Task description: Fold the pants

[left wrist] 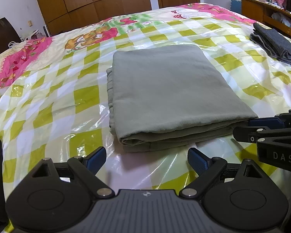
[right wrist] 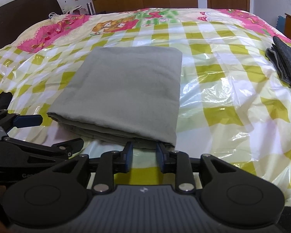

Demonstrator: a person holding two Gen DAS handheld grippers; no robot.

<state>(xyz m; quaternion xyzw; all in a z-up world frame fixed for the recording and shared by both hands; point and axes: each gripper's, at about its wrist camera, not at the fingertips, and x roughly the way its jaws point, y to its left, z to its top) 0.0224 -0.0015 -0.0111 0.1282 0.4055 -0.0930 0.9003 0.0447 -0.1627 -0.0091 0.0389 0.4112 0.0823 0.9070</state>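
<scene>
The grey-green pants point(left wrist: 164, 89) lie folded into a flat rectangle on the bed, also in the right wrist view point(right wrist: 124, 93). My left gripper point(left wrist: 147, 161) is open and empty, just short of the pants' near folded edge. My right gripper point(right wrist: 144, 153) is partly open with its tips at the near right corner of the pants, holding nothing. It shows at the right of the left wrist view point(left wrist: 248, 130), and the left gripper shows at the left of the right wrist view point(right wrist: 54, 132).
The bed point(left wrist: 54, 104) carries a green-checked quilt under clear plastic film. A folded dark grey garment point(left wrist: 277, 44) lies at the right edge, also in the right wrist view point(right wrist: 287, 66). A wooden shelf point(left wrist: 261, 9) stands beyond it. Wardrobe and door are at the back.
</scene>
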